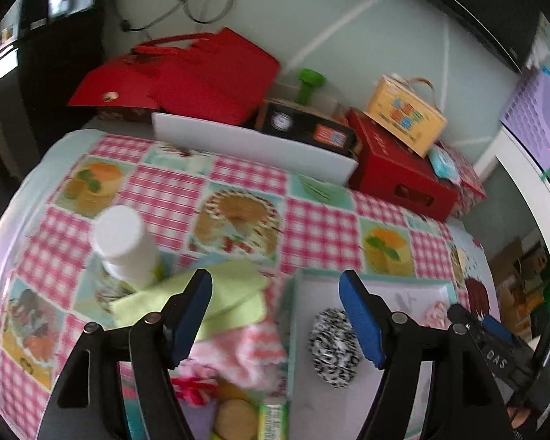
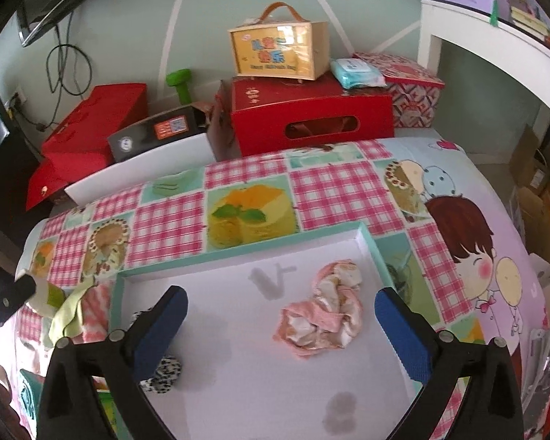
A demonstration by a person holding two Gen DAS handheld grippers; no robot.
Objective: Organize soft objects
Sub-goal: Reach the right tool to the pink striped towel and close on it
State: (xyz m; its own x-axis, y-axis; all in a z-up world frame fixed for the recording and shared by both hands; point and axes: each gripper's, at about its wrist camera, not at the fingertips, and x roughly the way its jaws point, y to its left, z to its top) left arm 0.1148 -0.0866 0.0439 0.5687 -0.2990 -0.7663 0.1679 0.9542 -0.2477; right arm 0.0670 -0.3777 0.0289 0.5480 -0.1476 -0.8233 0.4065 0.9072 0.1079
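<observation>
My right gripper hangs open above a white tray with a teal rim. A crumpled pink and cream cloth lies loose on the tray floor below its blue pads. A black and white patterned roll sits at the tray's left, partly hidden by the left finger. In the left wrist view, my left gripper is open over a fluffy pink cloth and a light green cloth, both lying left of the tray. The patterned roll lies beside its right finger.
A white bottle stands by the green cloth. Snack packets lie near the front edge. At the back are red boxes, a yellow handled box, a white board, a green dumbbell and a wipes pack.
</observation>
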